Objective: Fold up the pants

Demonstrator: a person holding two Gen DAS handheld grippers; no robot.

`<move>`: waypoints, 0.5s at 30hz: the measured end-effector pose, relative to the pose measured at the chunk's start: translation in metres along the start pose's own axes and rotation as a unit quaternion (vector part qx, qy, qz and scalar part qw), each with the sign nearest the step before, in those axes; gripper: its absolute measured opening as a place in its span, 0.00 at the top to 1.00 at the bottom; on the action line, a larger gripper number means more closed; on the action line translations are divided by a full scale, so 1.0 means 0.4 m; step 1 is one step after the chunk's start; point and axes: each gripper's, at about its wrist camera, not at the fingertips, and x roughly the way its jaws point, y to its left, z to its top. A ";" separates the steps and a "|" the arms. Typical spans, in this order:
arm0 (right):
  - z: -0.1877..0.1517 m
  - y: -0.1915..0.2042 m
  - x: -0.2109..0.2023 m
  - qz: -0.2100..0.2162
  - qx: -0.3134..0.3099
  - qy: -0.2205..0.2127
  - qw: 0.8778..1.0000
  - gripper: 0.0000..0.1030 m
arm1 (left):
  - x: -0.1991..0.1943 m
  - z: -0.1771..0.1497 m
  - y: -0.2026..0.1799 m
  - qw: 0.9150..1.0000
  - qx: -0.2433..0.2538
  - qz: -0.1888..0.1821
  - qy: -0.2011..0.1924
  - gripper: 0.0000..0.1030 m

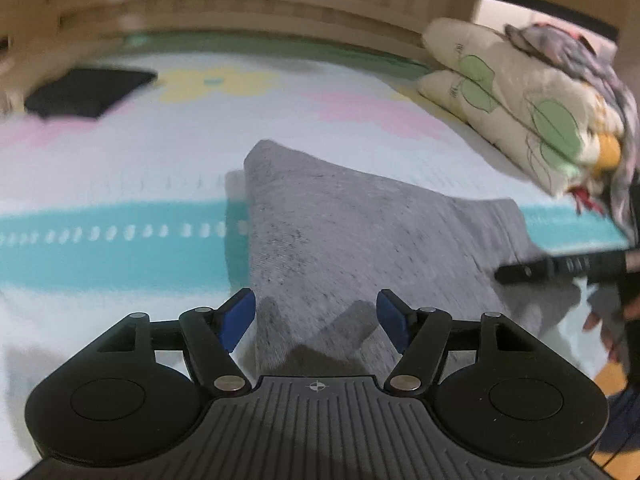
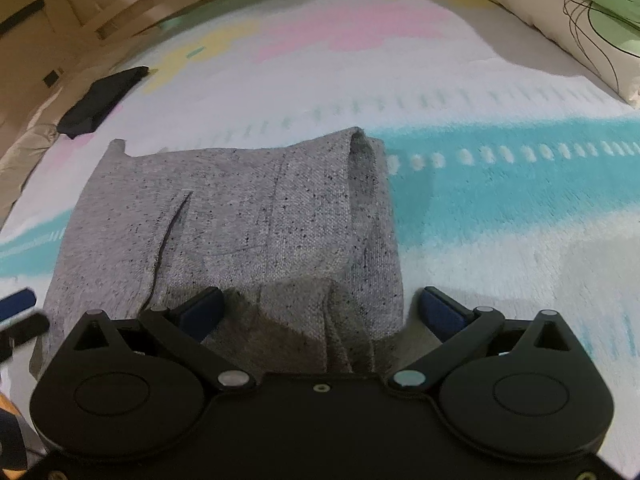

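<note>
Left wrist view: left gripper (image 1: 316,316) released, blue pads (image 1: 240,314) spread wide, nothing between them; it sits low over the near end of the grey pants (image 1: 344,232). Pants lie folded on the patterned blanket (image 1: 120,248), filling centre frame, with a folded corner peaking at upper centre and the left edge running straight down toward the left pad. Part of the right gripper (image 1: 560,270) reaches in at the pants' right edge, mid right. Bare blanket left of the pants; a dark folded item (image 1: 86,94) well apart at upper left; pillows (image 1: 516,100) stacked upper right. Right wrist view: right gripper (image 2: 322,314) released too, pads apart, straddling the near folded edge of the pants (image 2: 224,216). Pocket slit runs down left of centre. Right folded edge is thick and layered, ending on the teal stripe. Bare blanket (image 2: 500,208) to the right; dark folded item (image 2: 102,102) upper left, clear of the pants; pillows (image 2: 568,12) at upper right corner.
</note>
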 end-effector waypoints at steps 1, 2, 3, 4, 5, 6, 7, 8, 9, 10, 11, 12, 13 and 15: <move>-0.001 -0.002 -0.001 0.003 -0.001 -0.001 1.000 0.00 | 0.010 0.009 0.018 1.000 -0.013 -0.010 0.007 0.36; -0.001 -0.004 -0.002 0.006 -0.002 0.000 1.000 0.00 | 0.022 0.019 0.036 0.999 -0.028 -0.020 0.016 0.36; -0.002 -0.008 -0.004 0.009 -0.003 0.001 1.000 0.00 | 0.034 0.025 0.053 0.998 -0.043 -0.031 0.024 0.36; 0.000 -0.011 -0.005 0.012 -0.003 0.003 1.000 0.00 | 0.048 0.030 0.070 0.997 -0.060 -0.041 0.034 0.36; 0.003 -0.015 -0.005 0.016 -0.004 0.007 1.000 0.00 | 0.064 0.032 0.085 0.995 -0.077 -0.053 0.045 0.36; 0.008 -0.019 -0.003 0.020 -0.005 0.011 1.000 0.00 | 0.079 0.031 0.095 0.992 -0.093 -0.064 0.055 0.36; 0.013 -0.022 0.000 0.024 -0.007 0.015 1.000 0.00 | 0.093 0.031 0.105 0.989 -0.107 -0.072 0.065 0.36; 0.018 -0.025 0.002 0.029 -0.009 0.020 0.999 0.00 | 0.102 0.028 0.114 0.987 -0.119 -0.079 0.069 0.35; 0.023 -0.027 0.004 0.034 -0.012 0.025 0.999 0.00 | 0.106 0.029 0.117 0.987 -0.123 -0.084 0.065 0.35; 0.028 -0.029 0.006 0.039 -0.015 0.030 0.999 0.00 | 0.110 0.031 0.118 0.987 -0.122 -0.086 0.065 0.35; 0.032 -0.031 0.007 0.042 -0.017 0.034 0.998 0.00 | 0.116 0.035 0.116 0.987 -0.118 -0.087 0.068 0.35; 0.036 -0.033 0.007 0.046 -0.020 0.038 0.998 0.00 | 0.120 0.038 0.114 0.987 -0.112 -0.089 0.070 0.34; 0.036 -0.032 0.009 0.050 -0.024 0.041 0.998 0.00 | 0.126 0.041 0.110 0.987 -0.108 -0.092 0.071 0.33; 0.041 -0.032 0.013 0.060 -0.036 0.044 0.997 0.00 | 0.139 0.046 0.107 0.987 -0.103 -0.097 0.073 0.31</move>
